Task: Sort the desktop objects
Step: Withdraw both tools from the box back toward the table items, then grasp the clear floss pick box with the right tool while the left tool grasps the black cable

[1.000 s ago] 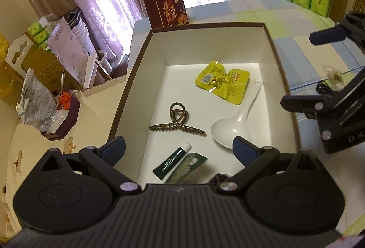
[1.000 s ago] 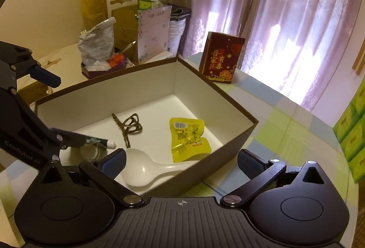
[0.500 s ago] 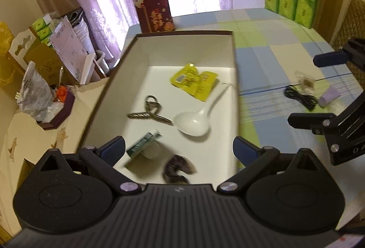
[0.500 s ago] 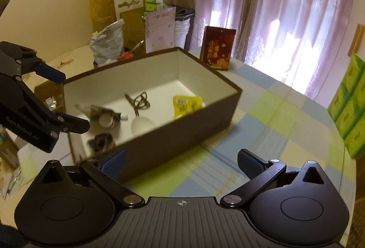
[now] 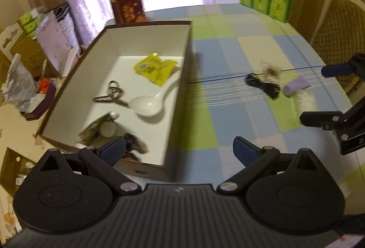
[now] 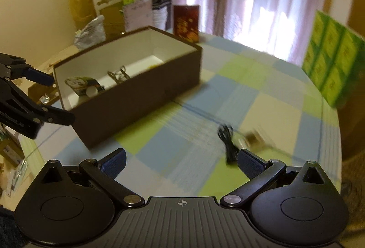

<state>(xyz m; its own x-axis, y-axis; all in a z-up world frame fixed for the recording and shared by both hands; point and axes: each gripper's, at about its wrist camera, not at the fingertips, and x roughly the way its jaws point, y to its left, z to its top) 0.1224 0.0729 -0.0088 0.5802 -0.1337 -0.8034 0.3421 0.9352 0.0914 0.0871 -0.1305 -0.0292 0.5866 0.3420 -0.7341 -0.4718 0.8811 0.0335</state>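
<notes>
Both claws gape empty — black cable (image 6: 227,143) lies just ahead of the right claw (image 6: 181,160), beside its right fingertip.

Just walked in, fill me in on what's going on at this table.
A person with a gripper in each hand is sorting loose items into a brown box. It already holds a white spoon, a yellow packet and a hair claw, among others. A black cable and a lilac tube lie out on the checked tablecloth. The left gripper and right gripper are both open and empty.
</notes>
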